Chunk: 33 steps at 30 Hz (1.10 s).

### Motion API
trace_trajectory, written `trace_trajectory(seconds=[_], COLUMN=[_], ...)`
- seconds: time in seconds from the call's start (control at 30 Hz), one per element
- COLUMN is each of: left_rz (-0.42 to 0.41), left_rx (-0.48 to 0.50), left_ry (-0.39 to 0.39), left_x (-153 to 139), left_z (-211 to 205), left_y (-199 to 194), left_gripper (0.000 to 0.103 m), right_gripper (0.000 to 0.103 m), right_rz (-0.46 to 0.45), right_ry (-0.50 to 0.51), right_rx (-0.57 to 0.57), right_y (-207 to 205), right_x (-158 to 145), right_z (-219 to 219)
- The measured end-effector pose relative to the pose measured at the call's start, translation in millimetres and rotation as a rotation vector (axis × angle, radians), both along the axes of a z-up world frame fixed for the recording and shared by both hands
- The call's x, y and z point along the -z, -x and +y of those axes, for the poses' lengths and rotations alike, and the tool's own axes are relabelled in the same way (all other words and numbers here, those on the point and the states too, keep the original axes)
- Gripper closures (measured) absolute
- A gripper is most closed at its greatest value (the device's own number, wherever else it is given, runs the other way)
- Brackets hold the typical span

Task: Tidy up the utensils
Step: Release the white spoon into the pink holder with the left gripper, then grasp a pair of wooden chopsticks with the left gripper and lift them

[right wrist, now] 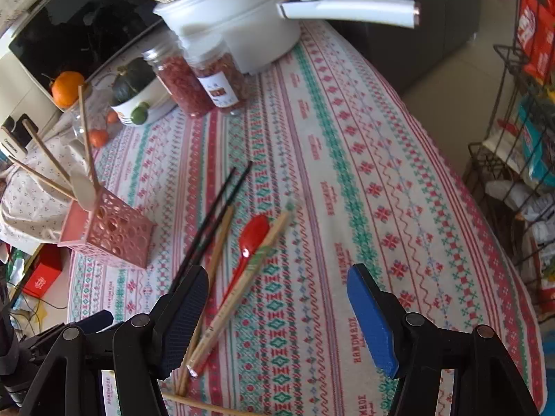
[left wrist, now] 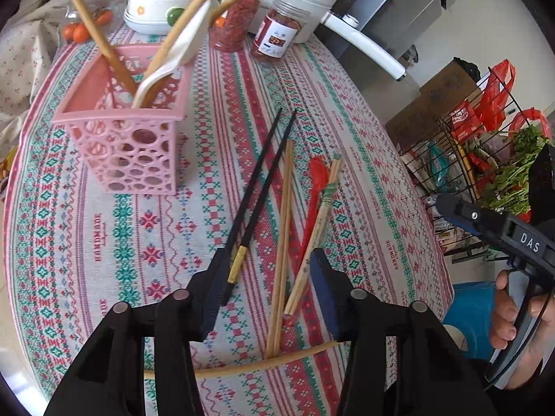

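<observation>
Black chopsticks (left wrist: 258, 187) lie beside pink basket (left wrist: 121, 145).

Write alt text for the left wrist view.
Open left tongs hover over black chopsticks, wooden chopsticks and a red spoon lying on a patterned tablecloth. A pink basket behind holds upright utensils.
</observation>
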<state>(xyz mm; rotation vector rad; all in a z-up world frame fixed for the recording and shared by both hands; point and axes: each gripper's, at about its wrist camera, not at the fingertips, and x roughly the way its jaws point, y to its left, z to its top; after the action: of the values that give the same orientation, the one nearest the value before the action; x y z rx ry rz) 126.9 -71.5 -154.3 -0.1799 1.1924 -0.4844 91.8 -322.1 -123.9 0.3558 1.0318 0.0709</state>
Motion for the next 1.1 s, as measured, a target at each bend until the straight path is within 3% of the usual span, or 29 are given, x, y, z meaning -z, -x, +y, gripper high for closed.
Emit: trace_trajectory(seconds=[0.03, 0.1, 0.2, 0.53, 0.8, 1.0, 1.1], left_rz=[-0.016, -0.049, -0.069, -0.049, -0.059, -0.006, -0.022], left_rx=[0.009, 0.039, 0.05, 0.054, 0.097, 0.047, 0.042], left_ry=[0.008, -0.006, -0.021, -0.13, -0.177, -0.183, -0.239], left_x=[0, 3, 8, 40, 41, 39, 37], left_z=[-8, -27, -48, -71, -83, -84, -86], left_y=[-2, -7, -17, -50, -63, -68, -65], left_gripper=[0.078, 0.088, 0.091, 0.093, 0.092, 0.092, 0.091], right_gripper=[0.032, 0.032, 0.032, 0.032, 0.032, 0.032, 0.032], right_rz=[0.018, 0.052, 0.08, 0.094, 0.104, 0.122, 0.129], right_ry=[0.001, 0.008, 0.017, 0.015, -0.004, -0.032, -0.038], right_rx=[0.005, 0.003, -0.018, -0.058, -0.042, -0.013, 0.001], right_y=[0, -1, -2, -7, -11, -11, -10], right_x=[5, 15, 24, 33, 36, 39, 41], right_z=[-4, -9, -11, -16, -28, -36, -38])
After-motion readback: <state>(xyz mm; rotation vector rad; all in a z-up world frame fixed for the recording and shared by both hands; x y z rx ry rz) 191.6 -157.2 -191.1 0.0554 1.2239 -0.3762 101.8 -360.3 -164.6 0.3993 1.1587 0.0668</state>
